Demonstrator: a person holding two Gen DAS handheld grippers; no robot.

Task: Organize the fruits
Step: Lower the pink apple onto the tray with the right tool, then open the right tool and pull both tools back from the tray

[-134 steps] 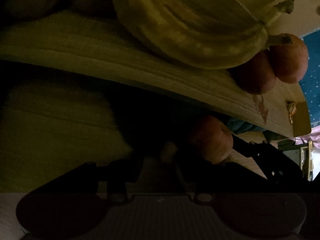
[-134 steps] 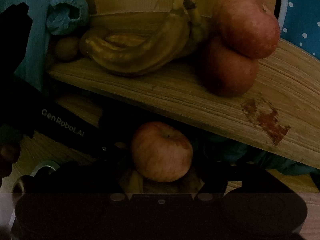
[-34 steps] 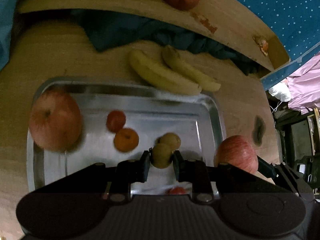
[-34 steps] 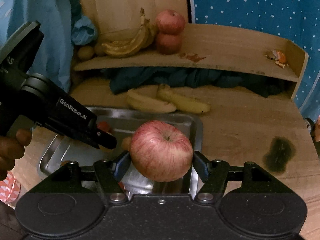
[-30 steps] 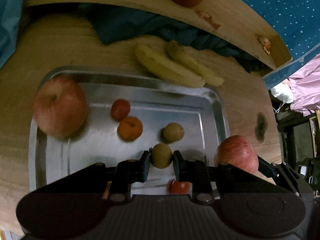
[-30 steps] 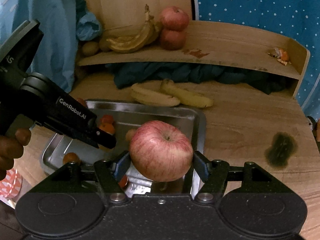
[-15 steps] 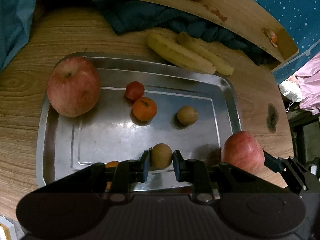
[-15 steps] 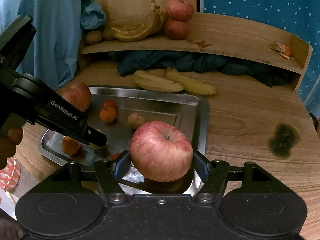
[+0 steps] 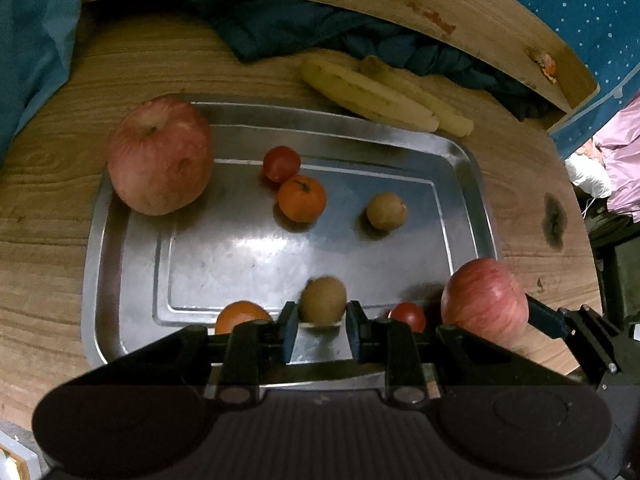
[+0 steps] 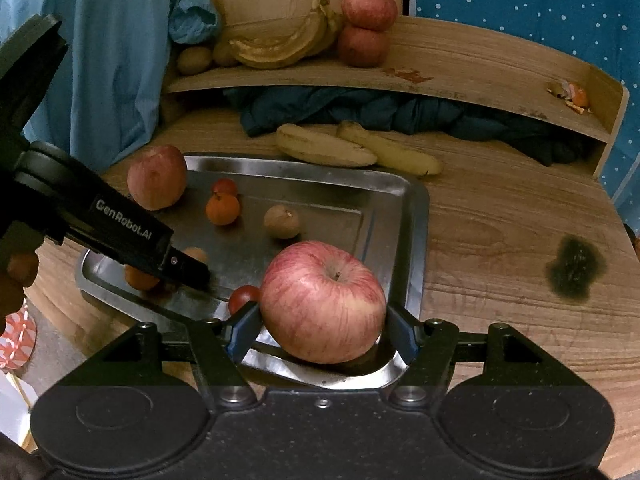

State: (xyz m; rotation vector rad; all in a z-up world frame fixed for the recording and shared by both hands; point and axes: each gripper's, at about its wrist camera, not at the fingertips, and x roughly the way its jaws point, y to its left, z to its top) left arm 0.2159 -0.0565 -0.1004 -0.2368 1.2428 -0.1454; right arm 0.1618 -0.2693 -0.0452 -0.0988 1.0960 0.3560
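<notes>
**A:** Fruit first: where is it, and how much room is around it?

**B:** Most lies in the metal tray point(image 9: 90, 240) on the wooden table point(image 10: 500, 216). The tray's right rim sits well in from the table's right edge, with bare wood and a dark stain point(image 10: 576, 268) between. Two bananas point(image 10: 352, 148) lie just behind the tray's far rim, and a crumpled dark cloth point(image 10: 360, 108) fills the gap under the shelf point(image 10: 460, 68).

**B:** The tray's middle is open metal.

**A:** What is in the tray?

**B:** A big apple point(image 9: 160, 156) in the far left corner, a small red fruit point(image 9: 281, 163) touching an orange point(image 9: 302, 198), a brown kiwi point(image 9: 387, 211) alone to the right, and another orange point(image 9: 240, 314) and small red fruit point(image 9: 408, 315) by the near rim.

**A:** And the grippers?

**B:** The left gripper point(image 9: 322, 326) has its fingers slightly apart beside a second kiwi point(image 9: 323, 300) low over the near rim; whether they grip it I cannot tell. The right gripper point(image 10: 322, 330) is clamped on a red apple point(image 10: 322, 300) over the tray's near right corner.

**A:** The shelf?

**B:** A bunch of bananas point(image 10: 288, 44), two stacked apples point(image 10: 366, 26), and kiwis point(image 10: 194, 60) at its left end; peel scraps point(image 10: 572, 94) at its right.

**A:** Any writing?

**B:** "GenRobot.AI" in white on the left gripper's side.
</notes>
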